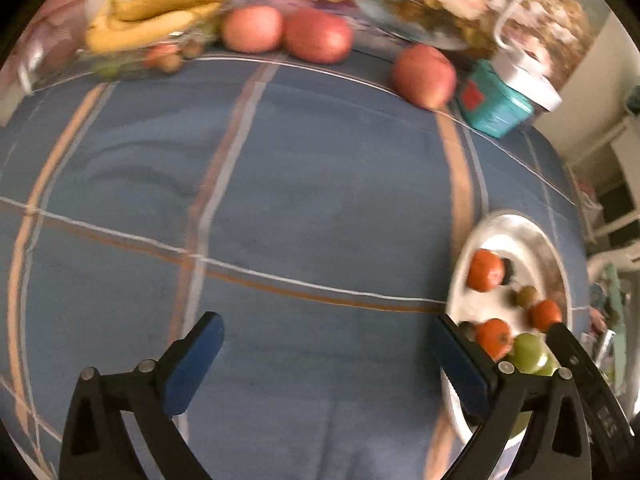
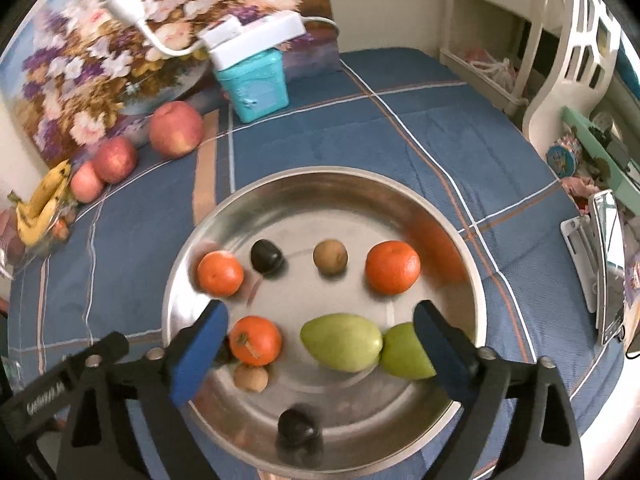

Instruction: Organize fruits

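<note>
small fruit is already gathered on the plate (image 2: 320,184): three oranges (image 2: 392,267), two green fruits (image 2: 341,342) and a few small dark and brown ones. three apples (image 1: 318,35) and the bananas (image 1: 160,12) are left at the far edge of the cloth (image 1: 280,184), so the task is judged roughly half done. the left gripper (image 1: 326,364) is held apart and empty over the cloth, and the right gripper (image 2: 320,344) is held apart over the plate, nothing clamped.

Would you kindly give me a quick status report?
Both claws open, empty. Right claw over steel plate of small fruit. Apples and bananas at far edge. Nothing blocking.
</note>
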A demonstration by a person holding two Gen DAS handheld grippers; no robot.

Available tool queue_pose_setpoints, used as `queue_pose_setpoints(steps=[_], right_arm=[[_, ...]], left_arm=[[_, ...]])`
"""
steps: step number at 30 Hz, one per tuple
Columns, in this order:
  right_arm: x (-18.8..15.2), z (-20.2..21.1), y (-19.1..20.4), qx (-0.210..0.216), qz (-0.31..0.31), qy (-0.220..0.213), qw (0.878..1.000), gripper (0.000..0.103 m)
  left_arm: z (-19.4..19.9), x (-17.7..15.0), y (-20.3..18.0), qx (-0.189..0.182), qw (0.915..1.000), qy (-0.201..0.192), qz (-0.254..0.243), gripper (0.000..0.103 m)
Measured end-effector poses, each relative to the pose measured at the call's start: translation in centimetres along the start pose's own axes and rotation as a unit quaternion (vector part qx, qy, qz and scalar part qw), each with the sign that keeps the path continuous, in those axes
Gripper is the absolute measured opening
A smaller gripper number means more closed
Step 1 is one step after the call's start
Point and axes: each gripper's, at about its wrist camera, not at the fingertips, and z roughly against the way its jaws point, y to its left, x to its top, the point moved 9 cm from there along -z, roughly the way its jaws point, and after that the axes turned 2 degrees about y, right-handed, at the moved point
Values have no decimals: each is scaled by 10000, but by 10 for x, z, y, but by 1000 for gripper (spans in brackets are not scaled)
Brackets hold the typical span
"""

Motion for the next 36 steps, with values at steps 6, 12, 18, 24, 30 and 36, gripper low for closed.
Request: queue_pose_setpoints(steps=[6, 12, 18, 24, 30, 36], right_arm=[[-25, 12, 16, 13, 376, 31, 9993, 96], [-46, 30, 22, 115, 448, -26, 9989, 96], [-67, 47, 26, 85, 646, -103, 9978, 96], [-76, 64, 31, 74, 764, -312, 9966, 96], [-80, 64, 38, 5, 912, -299, 9954, 96], [-83, 61, 42, 42, 958, -239, 9951, 96]], left_arm=[[16, -14, 21, 256, 9996, -122, -29, 103], [42, -34, 25, 604, 9968, -344, -388, 103], [64, -49, 35, 719, 9963, -414, -213, 103], [78, -62, 47, 1369, 9889, -464, -339, 103], [83, -74, 45, 1294, 9897, -428, -446, 103], [82, -76, 46, 1288, 9902, -329, -416, 103]])
